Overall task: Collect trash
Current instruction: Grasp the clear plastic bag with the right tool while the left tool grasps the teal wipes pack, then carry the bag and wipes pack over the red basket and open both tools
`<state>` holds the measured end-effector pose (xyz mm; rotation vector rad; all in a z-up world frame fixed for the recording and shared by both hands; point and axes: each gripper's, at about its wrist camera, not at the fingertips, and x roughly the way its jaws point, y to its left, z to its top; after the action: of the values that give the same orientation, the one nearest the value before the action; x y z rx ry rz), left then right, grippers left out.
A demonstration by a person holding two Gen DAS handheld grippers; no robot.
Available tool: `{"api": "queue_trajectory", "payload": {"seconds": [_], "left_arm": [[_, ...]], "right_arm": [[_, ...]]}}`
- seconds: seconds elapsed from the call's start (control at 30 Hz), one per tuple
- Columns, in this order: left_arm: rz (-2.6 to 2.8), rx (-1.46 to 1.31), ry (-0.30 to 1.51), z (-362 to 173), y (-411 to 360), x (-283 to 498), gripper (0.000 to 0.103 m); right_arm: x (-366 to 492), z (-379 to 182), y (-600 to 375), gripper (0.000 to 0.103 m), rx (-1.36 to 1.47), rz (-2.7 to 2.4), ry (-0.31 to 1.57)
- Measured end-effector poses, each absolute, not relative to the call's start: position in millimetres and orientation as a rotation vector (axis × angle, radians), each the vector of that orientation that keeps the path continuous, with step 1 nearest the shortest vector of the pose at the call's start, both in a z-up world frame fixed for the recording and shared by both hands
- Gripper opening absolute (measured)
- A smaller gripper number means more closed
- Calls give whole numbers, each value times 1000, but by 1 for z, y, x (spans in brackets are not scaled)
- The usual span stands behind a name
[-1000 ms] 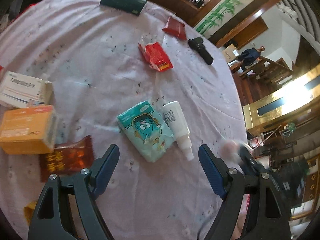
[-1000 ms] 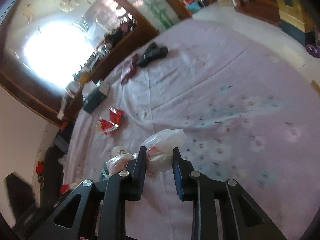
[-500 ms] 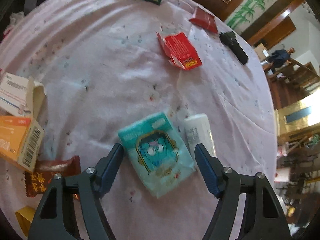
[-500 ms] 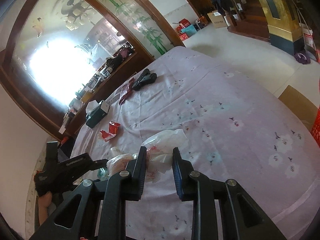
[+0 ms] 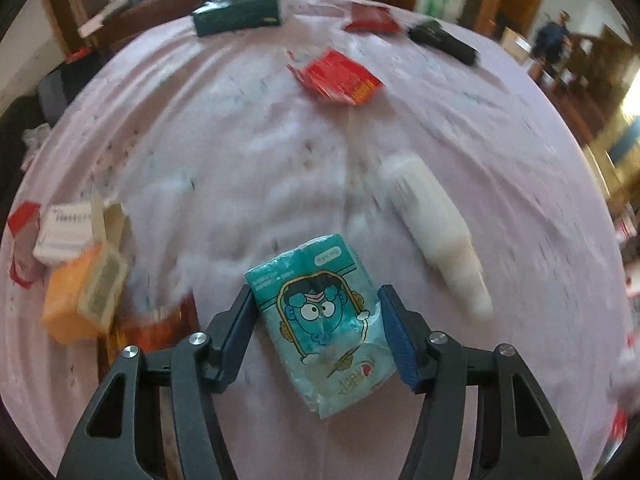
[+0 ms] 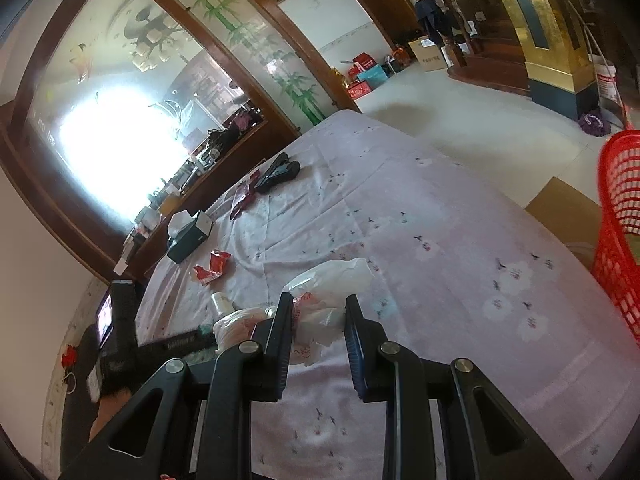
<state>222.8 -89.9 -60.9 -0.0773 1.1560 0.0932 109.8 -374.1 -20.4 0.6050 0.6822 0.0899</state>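
Observation:
A teal tissue pack with a cartoon face lies on the pink tablecloth. My left gripper is open, with one finger on each side of the pack. My right gripper is shut on a crumpled white plastic bag with red print and holds it above the table. A red mesh basket stands at the right edge of the right wrist view. The left gripper shows as a dark shape low on the left in the right wrist view.
On the cloth lie a white bottle, a torn red wrapper, a green tissue box, a black case, an orange box, a white box and a brown wrapper.
My left gripper has moved forward and down so its fingers now flank the teal pack. My right gripper has lifted and turned right with the bag, bringing the red basket into view.

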Motion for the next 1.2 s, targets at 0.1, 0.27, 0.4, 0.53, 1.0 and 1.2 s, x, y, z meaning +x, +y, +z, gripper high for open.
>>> {"api": "queue_trajectory", "payload": {"seconds": [0.1, 0.27, 0.4, 0.53, 1.0, 1.2], "left_arm": [[75, 3, 1130, -61, -100, 204, 60], [15, -27, 1114, -57, -101, 188, 48], [-102, -85, 1048, -35, -104, 159, 38], [-149, -103, 1012, -23, -102, 132, 37], [-433, -202, 845, 54, -122, 46, 38], [-567, -191, 782, 82, -163, 21, 38]], "right_arm": [[100, -24, -375, 26, 603, 86, 692], [74, -23, -375, 26, 604, 82, 696], [45, -6, -379, 26, 587, 63, 658], [21, 12, -384, 26, 580, 46, 615], [-37, 54, -385, 26, 524, 45, 518], [-74, 79, -410, 26, 490, -24, 442]]}}
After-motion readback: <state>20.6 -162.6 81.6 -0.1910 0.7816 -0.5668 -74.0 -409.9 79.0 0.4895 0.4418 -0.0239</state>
